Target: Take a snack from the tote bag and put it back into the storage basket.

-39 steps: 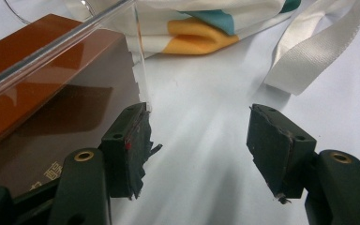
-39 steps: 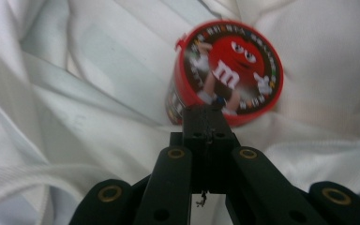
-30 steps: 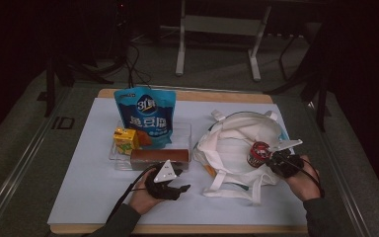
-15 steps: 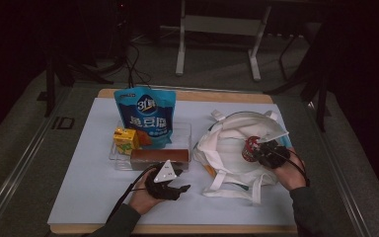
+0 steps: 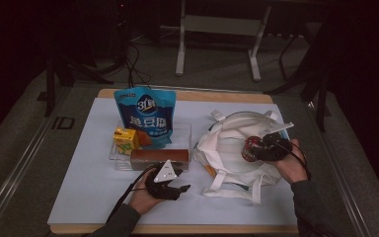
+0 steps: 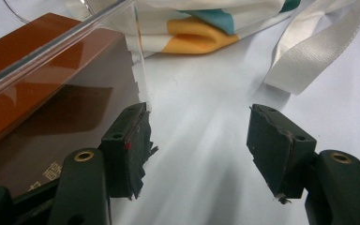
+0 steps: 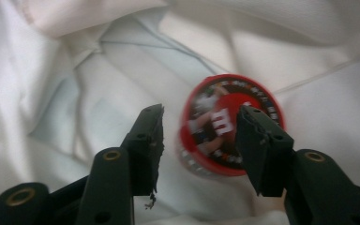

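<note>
candy tub released into tote bag

the round red candy tub with a printed lid [image 7: 232, 133] lies inside the mouth of the white fabric tote bag [image 5: 227, 148], resting on the bag's pale lining. it appears slightly blurred in the right gripper view, so whether it has fully settled cannot be told. in the high view the tub [image 5: 250, 148] sits in the open bag, toward the side nearest the right hand.

the right gripper [image 7: 199, 140] hangs over it with its black jaws parted; they have just been opening, and the tub is seen between and beyond them, with no pad pressing on it. judgement: this is the let-go of a packing step, the tub dropped where the bag gapes widest so it falls in without snagging the cloth.

the left gripper [image 6: 201, 140] rests low on the white table cover [image 5: 94, 197], jaws spread and nothing between them. it points at the corner of the clear plastic tray [image 6: 136, 61] and the brown rectangular box [image 6: 42, 108] in it, likely parked there ready for the next item.

farther out in the tray stand a blue snack pouch [image 5: 148, 116] and a small yellow carton [image 5: 125, 139]. the bag's white webbing strap [image 6: 309, 47] trails across the cover near the left gripper; a fold of orange and teal cloth [image 6: 201, 35] lies beside it.
</note>
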The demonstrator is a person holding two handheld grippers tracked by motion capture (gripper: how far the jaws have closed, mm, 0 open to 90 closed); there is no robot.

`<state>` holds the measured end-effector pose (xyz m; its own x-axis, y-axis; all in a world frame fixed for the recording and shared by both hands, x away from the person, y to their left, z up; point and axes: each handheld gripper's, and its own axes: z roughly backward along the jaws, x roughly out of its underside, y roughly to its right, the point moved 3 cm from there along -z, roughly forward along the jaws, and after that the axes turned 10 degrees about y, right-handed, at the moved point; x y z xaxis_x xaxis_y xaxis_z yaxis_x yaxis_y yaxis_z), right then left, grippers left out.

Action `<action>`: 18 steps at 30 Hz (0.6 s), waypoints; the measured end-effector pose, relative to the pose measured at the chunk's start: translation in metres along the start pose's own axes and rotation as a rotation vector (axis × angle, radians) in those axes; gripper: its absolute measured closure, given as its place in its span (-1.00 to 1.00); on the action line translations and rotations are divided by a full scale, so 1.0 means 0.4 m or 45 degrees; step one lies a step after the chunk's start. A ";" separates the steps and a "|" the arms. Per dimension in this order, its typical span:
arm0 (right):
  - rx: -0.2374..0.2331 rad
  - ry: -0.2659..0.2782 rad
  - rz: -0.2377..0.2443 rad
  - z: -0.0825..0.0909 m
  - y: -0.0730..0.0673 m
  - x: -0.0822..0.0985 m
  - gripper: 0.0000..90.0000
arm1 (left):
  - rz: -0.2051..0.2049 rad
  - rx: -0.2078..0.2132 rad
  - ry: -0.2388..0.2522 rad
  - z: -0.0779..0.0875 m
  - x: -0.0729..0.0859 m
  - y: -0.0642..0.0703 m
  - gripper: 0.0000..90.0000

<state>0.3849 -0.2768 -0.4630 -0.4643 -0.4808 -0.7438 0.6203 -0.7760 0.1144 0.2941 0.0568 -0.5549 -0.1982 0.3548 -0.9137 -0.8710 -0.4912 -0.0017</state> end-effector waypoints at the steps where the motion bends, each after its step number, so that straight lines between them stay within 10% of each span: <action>1: 0.003 0.007 -0.007 -0.002 0.003 -0.002 0.06 | 0.000 0.000 0.000 0.000 0.000 0.000 -0.13; 18: 0.079 -0.058 -0.150 -0.060 0.043 -0.001 -0.45 | -0.004 0.004 -0.003 0.000 0.000 0.000 -0.13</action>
<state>0.4109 -0.2799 -0.4765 -0.5609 -0.4021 -0.7237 0.5200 -0.8513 0.0699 0.2940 0.0565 -0.5550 -0.1966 0.3583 -0.9127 -0.8730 -0.4878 -0.0035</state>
